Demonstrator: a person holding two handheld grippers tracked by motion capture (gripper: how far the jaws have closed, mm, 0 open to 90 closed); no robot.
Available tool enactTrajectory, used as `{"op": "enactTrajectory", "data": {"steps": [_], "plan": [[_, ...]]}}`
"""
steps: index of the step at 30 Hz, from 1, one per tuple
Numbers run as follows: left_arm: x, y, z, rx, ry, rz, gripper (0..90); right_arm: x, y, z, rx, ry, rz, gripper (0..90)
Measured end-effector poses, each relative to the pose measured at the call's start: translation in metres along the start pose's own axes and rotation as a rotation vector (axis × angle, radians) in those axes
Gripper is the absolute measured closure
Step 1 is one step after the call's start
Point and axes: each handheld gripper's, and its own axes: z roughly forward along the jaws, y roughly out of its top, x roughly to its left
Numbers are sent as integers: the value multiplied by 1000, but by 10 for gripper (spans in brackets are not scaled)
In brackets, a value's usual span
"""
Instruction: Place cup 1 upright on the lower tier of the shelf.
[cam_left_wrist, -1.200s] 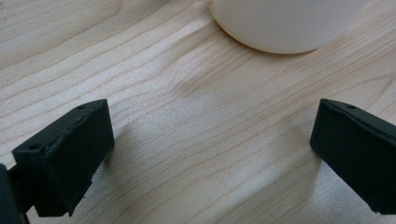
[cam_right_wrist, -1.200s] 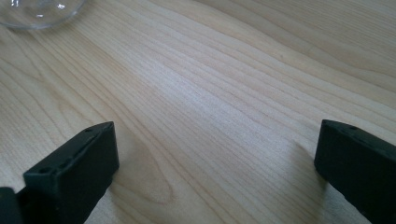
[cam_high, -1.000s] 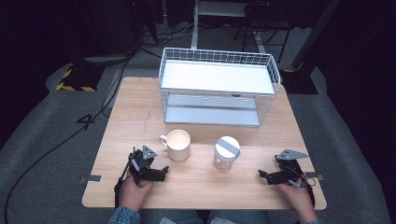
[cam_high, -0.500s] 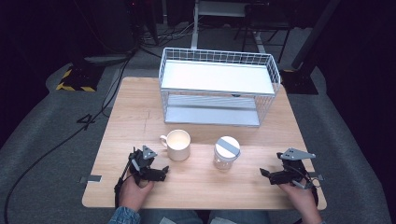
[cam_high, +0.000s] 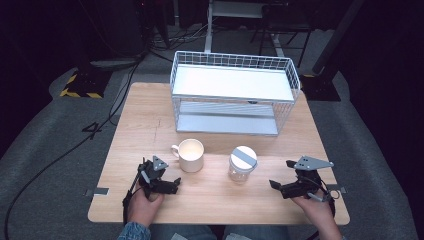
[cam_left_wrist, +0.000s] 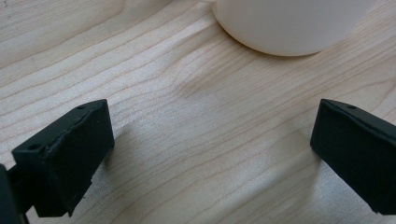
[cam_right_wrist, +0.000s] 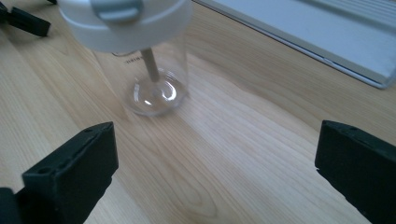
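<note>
Light wooden table (cam_high: 215, 197) on grey carpet, dark room. Left gripper (cam_high: 172, 184) released near mug (cam_high: 190, 154); right gripper (cam_high: 276, 186) released near lidded jar (cam_high: 241, 163).

Both grippers are black, each carrying a grey three-cornered plate on top. The left gripper (cam_high: 172, 184) trails a black cable and ends in blocky matte jaws with small screw holes. The right gripper (cam_high: 276, 187) matches it. A blue denim sleeve (cam_high: 133, 232) covers the left wrist.

Mug (cam_left_wrist: 293, 25) chopped off by the top edge in the left gripper view, rim gone. Jar (cam_right_wrist: 140, 56) lid cropped up top in the right gripper view, pretty blurry too.
</note>
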Motion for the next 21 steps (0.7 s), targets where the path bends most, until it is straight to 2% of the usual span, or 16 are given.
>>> {"op": "enactTrajectory", "data": {"steps": [9, 20, 21], "plan": [[0, 0, 0, -1, 0, 1, 0, 18, 24, 16, -25, 65, -45, 0], [0, 0, 0, -1, 0, 1, 0, 30, 41, 35, -34, 142, -67, 0], [0, 0, 0, -1, 0, 1, 0, 32, 44, 42, -36, 149, -69, 0]]}}
